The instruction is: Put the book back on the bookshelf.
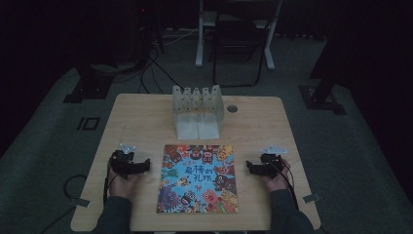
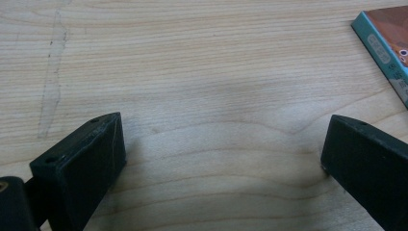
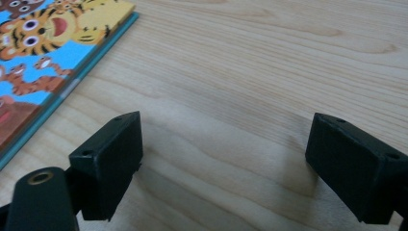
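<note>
A colourful picture book [image 1: 198, 178] with cartoon animals lies flat at the front middle of the wooden table [image 1: 136, 122]. My left gripper [image 1: 145, 165] rests on the table just left of the book, jaws wide apart over bare wood [image 2: 223, 149]; the book's corner [image 2: 387, 45] shows at the upper right of the left gripper view. My right gripper [image 1: 249, 166] rests right of the book, also open with nothing between its jaws [image 3: 223, 154]. The book's edge [image 3: 57, 62] lies at the upper left of the right gripper view.
A clear plastic rack [image 1: 197, 109] with several upright dividers stands behind the book at the table's back middle. A small round hole [image 1: 232, 108] sits to its right. Beyond the table are a chair [image 1: 241, 34], cables and stand bases on the dark floor.
</note>
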Demonstrator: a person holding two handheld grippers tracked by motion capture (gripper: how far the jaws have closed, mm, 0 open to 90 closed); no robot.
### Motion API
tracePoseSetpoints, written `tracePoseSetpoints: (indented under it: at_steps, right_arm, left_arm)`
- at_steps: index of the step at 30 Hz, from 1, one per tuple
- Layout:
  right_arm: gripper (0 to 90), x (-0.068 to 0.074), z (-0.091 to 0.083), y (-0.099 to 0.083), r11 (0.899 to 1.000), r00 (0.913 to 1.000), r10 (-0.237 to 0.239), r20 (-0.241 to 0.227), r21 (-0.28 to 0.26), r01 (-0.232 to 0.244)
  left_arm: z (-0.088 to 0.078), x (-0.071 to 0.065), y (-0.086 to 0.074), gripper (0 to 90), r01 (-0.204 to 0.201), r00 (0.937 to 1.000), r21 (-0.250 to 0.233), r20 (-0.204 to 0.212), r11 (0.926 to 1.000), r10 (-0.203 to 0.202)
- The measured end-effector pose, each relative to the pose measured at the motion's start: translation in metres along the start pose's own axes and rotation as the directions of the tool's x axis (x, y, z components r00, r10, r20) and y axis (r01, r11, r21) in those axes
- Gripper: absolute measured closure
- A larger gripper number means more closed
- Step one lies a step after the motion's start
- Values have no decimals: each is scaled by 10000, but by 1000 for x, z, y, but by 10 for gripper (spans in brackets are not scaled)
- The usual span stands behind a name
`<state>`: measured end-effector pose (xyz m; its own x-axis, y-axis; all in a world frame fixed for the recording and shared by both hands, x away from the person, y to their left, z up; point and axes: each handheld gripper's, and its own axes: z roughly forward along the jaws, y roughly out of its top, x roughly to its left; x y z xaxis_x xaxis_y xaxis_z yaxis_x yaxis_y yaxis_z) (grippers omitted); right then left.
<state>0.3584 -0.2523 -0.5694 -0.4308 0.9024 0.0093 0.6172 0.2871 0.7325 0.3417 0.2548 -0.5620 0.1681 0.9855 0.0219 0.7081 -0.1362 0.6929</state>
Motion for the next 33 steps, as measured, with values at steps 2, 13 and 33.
tracePoseSetpoints:
  at_steps: [2,13,33]
  right_arm:
    - [124,1,0,0,9998,9997,-175,-157,-2,175]
    - [254,6,-2,1,9997,9995,-205,-220,-109,203]
    - [337,26,-6,21,9973,9961,-350,-815,-668,296]
  left_arm:
    - [0,0,0,25,-42,10000,-25,46,10000,42]
    - [-11,-10,-4,256,-785,9926,-273,906,9965,807]
    - [-74,-68,-44,192,-2363,8904,-2062,3452,9495,2966]
